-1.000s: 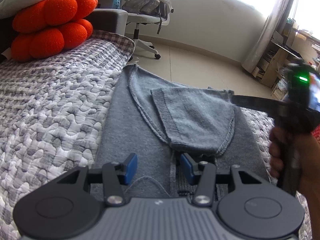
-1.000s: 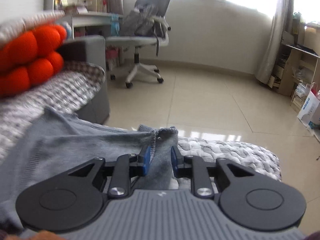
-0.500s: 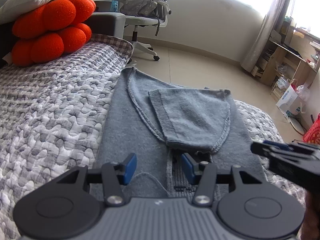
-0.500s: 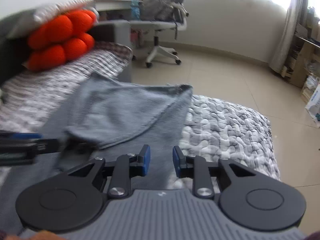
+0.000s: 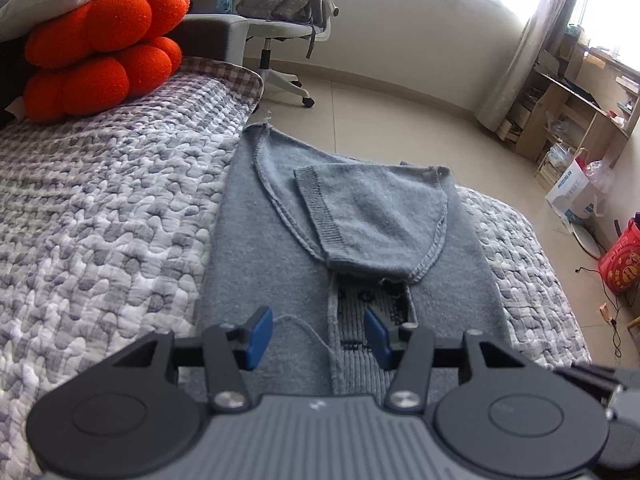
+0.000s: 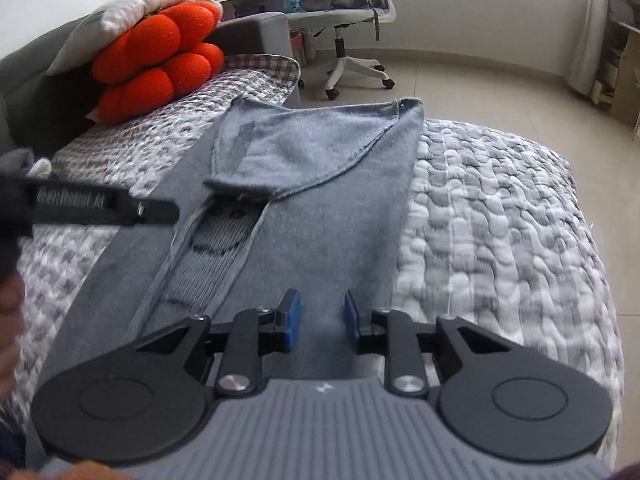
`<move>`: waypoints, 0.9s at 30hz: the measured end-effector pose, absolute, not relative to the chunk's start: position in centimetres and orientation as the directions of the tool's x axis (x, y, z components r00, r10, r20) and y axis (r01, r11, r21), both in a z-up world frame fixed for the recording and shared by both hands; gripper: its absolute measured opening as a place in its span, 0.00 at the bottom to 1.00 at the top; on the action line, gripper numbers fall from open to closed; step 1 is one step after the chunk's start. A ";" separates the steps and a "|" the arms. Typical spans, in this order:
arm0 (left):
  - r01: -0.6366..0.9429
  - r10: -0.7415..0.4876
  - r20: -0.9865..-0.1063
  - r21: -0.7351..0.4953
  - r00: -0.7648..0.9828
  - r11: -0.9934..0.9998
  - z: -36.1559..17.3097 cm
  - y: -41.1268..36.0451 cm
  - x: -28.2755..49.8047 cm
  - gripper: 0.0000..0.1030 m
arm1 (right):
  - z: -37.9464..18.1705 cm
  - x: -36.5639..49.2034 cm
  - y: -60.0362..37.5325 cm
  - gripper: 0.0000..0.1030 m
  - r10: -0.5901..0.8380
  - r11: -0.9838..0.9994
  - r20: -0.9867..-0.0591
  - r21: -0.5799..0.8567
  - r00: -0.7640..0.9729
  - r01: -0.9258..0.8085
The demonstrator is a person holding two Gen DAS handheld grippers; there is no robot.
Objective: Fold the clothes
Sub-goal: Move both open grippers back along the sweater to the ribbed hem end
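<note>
Since the grey sweater [image 5: 280,280] runs lengthwise from bottom centre to upper middle of both views on the quilt [image 5: 100,208], both claws hover at its near end, left gripper [image 5: 318,334] and right gripper [image 6: 319,322] spread, pinching nothing.

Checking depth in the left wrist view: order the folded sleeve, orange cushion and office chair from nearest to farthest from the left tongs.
1. folded sleeve, just ahead of the left tongs, on the sweater.
2. orange cushion, far left, on the bed.
3. office chair, beyond the bed, on the floor.
</note>
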State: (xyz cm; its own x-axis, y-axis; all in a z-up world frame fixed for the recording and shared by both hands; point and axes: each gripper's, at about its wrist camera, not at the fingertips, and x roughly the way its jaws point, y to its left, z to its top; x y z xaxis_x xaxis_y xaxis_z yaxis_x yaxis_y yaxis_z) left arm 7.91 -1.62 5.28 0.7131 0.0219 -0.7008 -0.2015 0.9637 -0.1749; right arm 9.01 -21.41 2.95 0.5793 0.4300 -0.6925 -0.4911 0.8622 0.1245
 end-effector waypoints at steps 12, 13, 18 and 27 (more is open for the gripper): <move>-0.145 0.029 -0.705 -0.105 0.708 0.984 6.0 -3.9 6.0 0.51 | 2.7 2.9 -22.8 0.29 0.443 0.861 -0.673 0.136 0.592 -0.490; -0.141 0.029 -0.705 -0.101 0.709 0.985 6.0 -4.1 5.8 0.51 | 2.7 2.6 -22.9 0.29 0.444 0.861 -0.671 0.137 0.594 -0.489; -0.122 0.043 -0.694 -0.065 0.719 0.990 6.0 -5.1 3.7 0.52 | 2.9 0.6 -23.5 0.29 0.456 0.859 -0.660 0.150 0.597 -0.489; -0.086 0.051 -0.704 -0.014 0.708 0.996 3.7 -5.6 -1.6 0.54 | 2.7 -1.9 -24.2 0.30 0.469 0.855 -0.649 0.166 0.599 -0.491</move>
State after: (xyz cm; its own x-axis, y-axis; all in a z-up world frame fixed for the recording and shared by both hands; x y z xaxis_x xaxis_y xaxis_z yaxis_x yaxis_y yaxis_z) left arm -1.55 -5.62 3.75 0.7084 0.0513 -0.7039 -0.0864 0.9962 -0.0143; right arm -1.91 -24.15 2.72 0.5986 0.4693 -0.6492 -0.4909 0.8553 0.1656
